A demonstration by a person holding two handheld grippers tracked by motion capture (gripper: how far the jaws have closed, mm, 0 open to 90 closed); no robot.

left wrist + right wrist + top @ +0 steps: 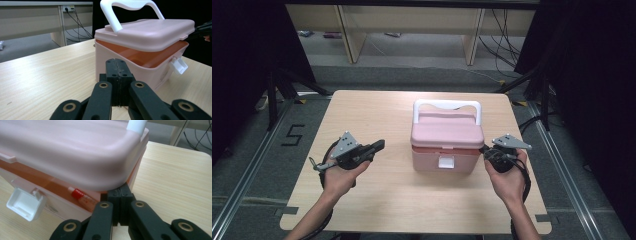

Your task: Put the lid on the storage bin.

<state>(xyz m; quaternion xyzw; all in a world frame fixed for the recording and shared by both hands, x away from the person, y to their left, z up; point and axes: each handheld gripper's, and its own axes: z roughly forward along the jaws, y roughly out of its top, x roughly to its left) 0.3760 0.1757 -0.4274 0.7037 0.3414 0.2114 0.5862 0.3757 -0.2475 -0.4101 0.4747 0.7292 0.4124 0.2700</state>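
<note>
A pink lidded box (447,152) with a white handle (447,106) stands mid-table. Its lid (150,31) is raised along the front, so the orange inside shows, and the white latch (179,65) hangs loose. My right gripper (121,192) is shut with nothing in it. Its tip is tucked under the lid's (70,150) front right corner, at the box's right side (486,150). My left gripper (118,66) is shut and empty. It points at the box from the left (381,145), a short gap away. Through the gap I see a small red-labelled item (78,194).
The wooden table (377,115) has bare room left of, in front of and behind the box. Desk legs and cables (502,35) stand on the floor beyond the far edge. Dark curtains and stands flank both sides.
</note>
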